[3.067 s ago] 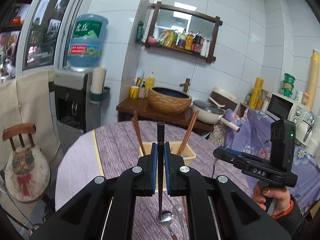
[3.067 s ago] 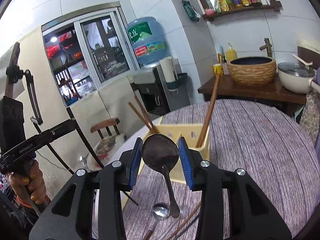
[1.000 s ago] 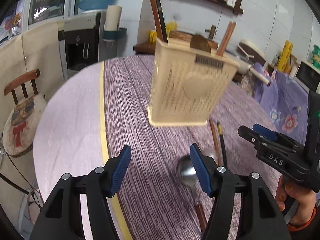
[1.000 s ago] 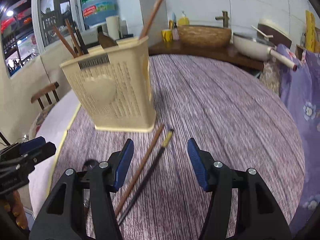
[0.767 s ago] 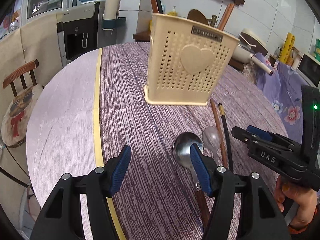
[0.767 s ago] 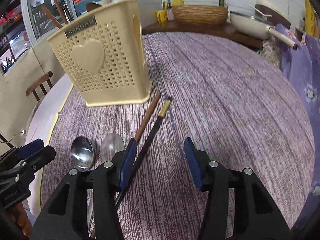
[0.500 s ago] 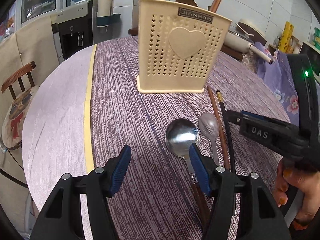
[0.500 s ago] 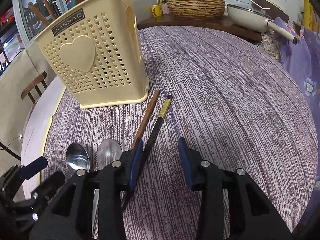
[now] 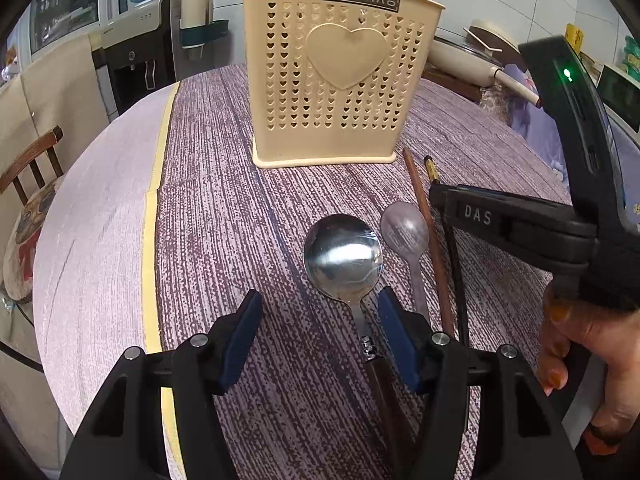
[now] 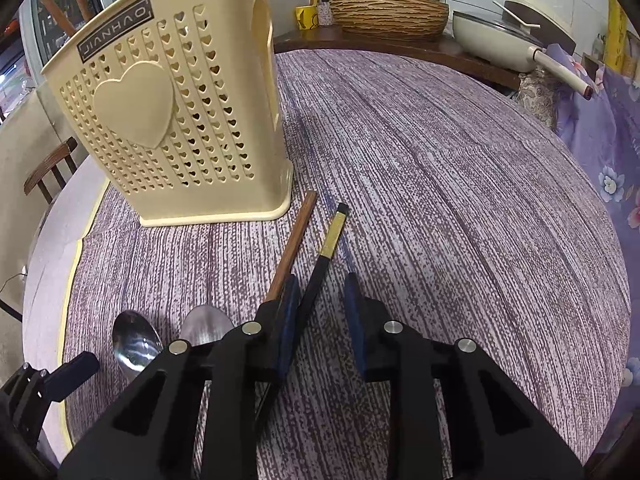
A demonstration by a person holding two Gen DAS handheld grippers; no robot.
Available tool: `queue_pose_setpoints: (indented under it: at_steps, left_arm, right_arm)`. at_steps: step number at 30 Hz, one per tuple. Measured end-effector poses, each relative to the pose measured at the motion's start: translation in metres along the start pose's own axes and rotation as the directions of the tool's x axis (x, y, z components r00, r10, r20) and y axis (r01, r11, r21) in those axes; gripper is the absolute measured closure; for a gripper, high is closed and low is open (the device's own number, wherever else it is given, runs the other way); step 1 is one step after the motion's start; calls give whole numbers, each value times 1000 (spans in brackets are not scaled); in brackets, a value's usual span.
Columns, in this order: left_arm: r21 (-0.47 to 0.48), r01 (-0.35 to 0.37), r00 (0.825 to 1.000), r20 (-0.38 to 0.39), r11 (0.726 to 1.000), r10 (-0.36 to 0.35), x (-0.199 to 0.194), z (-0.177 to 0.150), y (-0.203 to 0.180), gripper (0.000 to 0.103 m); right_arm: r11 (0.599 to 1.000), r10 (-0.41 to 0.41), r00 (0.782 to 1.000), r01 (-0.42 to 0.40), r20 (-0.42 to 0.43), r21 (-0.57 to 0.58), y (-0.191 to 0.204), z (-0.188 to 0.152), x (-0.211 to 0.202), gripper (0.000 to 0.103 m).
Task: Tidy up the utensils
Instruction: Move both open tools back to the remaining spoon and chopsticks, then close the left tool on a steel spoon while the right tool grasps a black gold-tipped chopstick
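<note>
A cream plastic utensil holder (image 9: 336, 80) with heart holes stands on the round table; it also shows in the right wrist view (image 10: 172, 120). Chopsticks and a spoon stick out of its top. On the cloth lie a large steel spoon (image 9: 343, 258), a smaller spoon (image 9: 404, 228), a brown chopstick (image 9: 424, 224) and a black chopstick (image 10: 326, 252). My left gripper (image 9: 320, 320) is open, low over the large spoon's neck. My right gripper (image 10: 320, 304) is open, straddling the black chopstick, with the brown chopstick (image 10: 294, 240) just left of it.
The purple cloth (image 10: 440, 160) covers the table, with a yellow-edged bare strip (image 9: 100, 220) at the left. A wooden chair (image 9: 28, 168) stands beyond the left edge. A side counter with a woven basin (image 10: 388, 16) and a pan (image 10: 504, 36) lies behind.
Both grippers put their utensils in the holder, opened and came down to the table. In the last second the left moved over the large spoon; the right narrowed around the black chopstick.
</note>
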State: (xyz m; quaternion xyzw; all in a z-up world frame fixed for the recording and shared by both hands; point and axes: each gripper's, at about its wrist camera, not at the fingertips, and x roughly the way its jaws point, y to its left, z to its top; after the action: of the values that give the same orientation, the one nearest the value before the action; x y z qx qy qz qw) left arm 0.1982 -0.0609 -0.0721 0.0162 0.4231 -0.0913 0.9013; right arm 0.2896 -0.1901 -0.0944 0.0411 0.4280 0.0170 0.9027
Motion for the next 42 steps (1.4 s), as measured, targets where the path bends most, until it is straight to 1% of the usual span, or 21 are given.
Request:
queue_pose_setpoints:
  at_steps: [7,11,16,22,23,24,29,32,35,38,42]
  left_arm:
    - [27,-12,1000,-5,1000,12,2,1,-12,44]
    - [49,-44,999,1,998,44,7,4,-18,44]
    - [53,-65,998,1,997,65,12,9,-23,44]
    - [47,-55,998,-19,997,56,14,15,-25,54]
    - [44,-54,998,-22,998,55,14,16,-25,56]
    - [34,-49,998,-25,998,50,14,17,-24,56]
    - [8,-19,999,-32,1000,20,15,21,-18,57]
    - [-9,1,1000,-30,1000,-1,14,21,-13,57]
    - [-22,16,1000,-20,1000,-16,11,23,-7,57]
    - [-31,31,999,11,999,-31,2,24,-4,57]
    - [-41,52,997,52,998,-50,-12,29,-1,57]
  right_arm:
    - [1000,3,1000,-3,0,8,-2,6,5,84]
    - [1000,7,1000,-7,-7,25,-5,13,10,86]
    - [999,-4,1000,4,-5,35,-2,17,15,87]
    - [999,-8,1000,8,-3,33,-1,19,18,87]
    - [999,-8,1000,8,-3,37,-1,18,18,89]
    - [999,-7,1000,7,-2,41,-2,19,18,91]
    - [999,11,1000,-11,0,54,-7,21,19,91]
    - [995,41,999,-41,3,93,-16,23,21,92]
    - [986,91,996,-91,6,140,-26,23,21,93]
    - [976,128,991,-130,24,177,-33,22,18,93]
    - [956,191,979,-201,64,212,-43,24,7,94]
